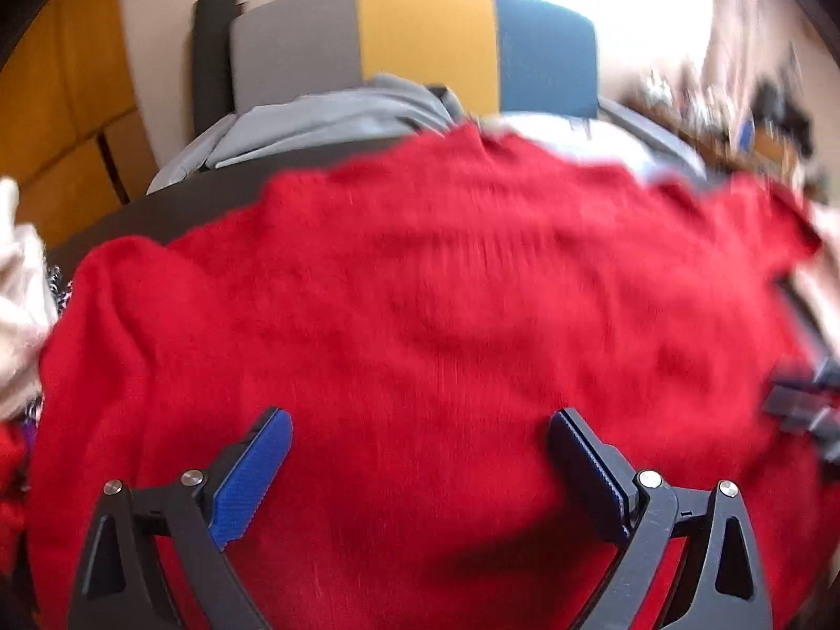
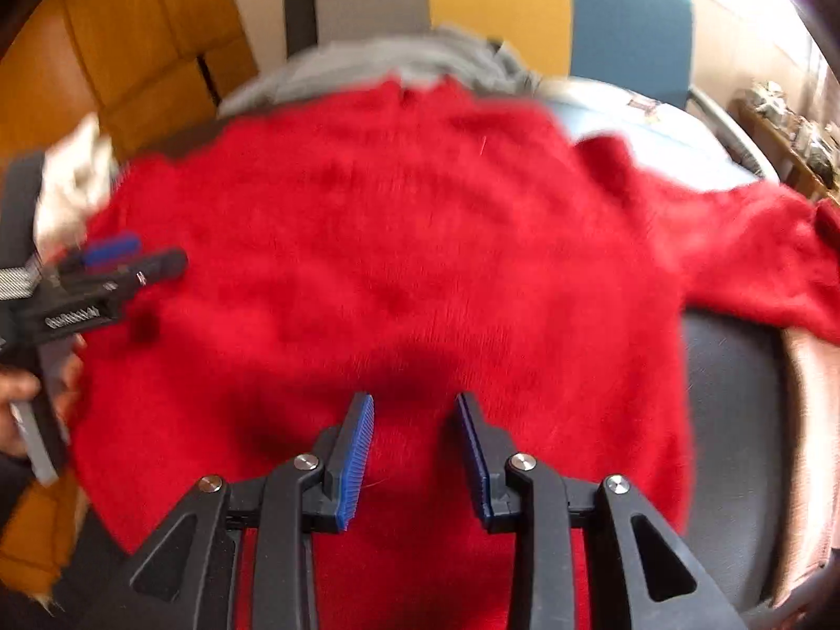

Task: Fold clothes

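Observation:
A fuzzy red sweater [image 1: 446, 289] lies spread flat over a dark table [image 1: 173, 210]. My left gripper [image 1: 420, 415] hovers over its near part, open wide, with nothing between the blue pads. In the right wrist view the sweater [image 2: 394, 236] fills the middle, and one sleeve [image 2: 761, 262] trails off to the right. My right gripper [image 2: 413, 396] is over the near hem with its jaws a little apart, and no cloth is pinched between them. The left gripper [image 2: 142, 254] shows at the sweater's left edge, held by a hand [image 2: 21, 394].
A grey garment [image 1: 325, 121] lies beyond the sweater's collar. Behind it stand chair backs in grey, yellow [image 1: 425, 37] and blue. A white cloth [image 1: 21, 289] sits at the table's left edge. Bare dark tabletop [image 2: 735, 367] shows right of the sweater. Orange cabinets stand at the far left.

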Available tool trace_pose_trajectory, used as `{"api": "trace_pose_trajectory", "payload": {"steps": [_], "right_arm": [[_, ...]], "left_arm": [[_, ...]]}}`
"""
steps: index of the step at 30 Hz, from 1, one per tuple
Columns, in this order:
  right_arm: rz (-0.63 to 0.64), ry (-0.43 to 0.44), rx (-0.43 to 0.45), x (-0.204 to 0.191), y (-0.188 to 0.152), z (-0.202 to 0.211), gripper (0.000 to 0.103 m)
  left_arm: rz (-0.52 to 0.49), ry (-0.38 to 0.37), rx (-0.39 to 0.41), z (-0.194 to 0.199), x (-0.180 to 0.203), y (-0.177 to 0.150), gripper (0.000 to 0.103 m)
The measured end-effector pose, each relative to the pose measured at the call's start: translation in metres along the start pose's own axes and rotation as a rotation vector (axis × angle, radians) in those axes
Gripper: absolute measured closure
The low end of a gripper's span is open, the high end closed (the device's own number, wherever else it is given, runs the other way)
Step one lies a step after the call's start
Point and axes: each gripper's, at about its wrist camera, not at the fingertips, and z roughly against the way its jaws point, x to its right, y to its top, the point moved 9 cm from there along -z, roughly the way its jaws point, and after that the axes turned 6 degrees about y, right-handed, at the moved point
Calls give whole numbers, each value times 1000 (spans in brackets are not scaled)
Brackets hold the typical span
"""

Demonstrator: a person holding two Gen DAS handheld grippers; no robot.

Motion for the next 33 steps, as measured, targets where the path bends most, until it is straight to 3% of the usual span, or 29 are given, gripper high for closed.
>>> {"api": "trace_pose_trajectory", "payload": {"steps": [3,6,10,12,14,17,20,23,26,27,28,29,33], "right_arm": [[102,-50,108,2,-21,9,67],[19,27,145,18,-24,12,67],[-36,105,83,24,-12,5,65],[-126,155,58,28,9,4,66],[-160,151,102,38,40,2,66],[-130,157,168,41,104,-11,66],[-53,161,195,14,155,-30,66],[-6,145,154,3,187,-65,66],[-18,13,50,12,191,-105,66],[-24,-37,15,21,187,-122,65],[-36,-34,32,28,192,-129,65],[-48,-20,58,34,199,-134,64],[-73,1,94,60,233,-160,63]], "left_arm": [[35,-27,6,9,-6,-13,0],[30,-19,-5,12,-5,-12,0],[42,-46,-22,10,-8,11,1],[69,-49,19,12,-14,29,1],[99,-58,57,9,-21,57,1],[121,-57,106,-5,-25,101,1],[69,-11,129,-32,-19,135,1],[17,22,74,-68,-14,142,2],[-19,92,-2,-104,-21,133,3],[12,62,-43,-117,-26,131,0],[74,28,-57,-124,-35,135,0],[117,44,-62,-131,-47,141,0],[142,82,-65,-160,-68,167,0]]}}
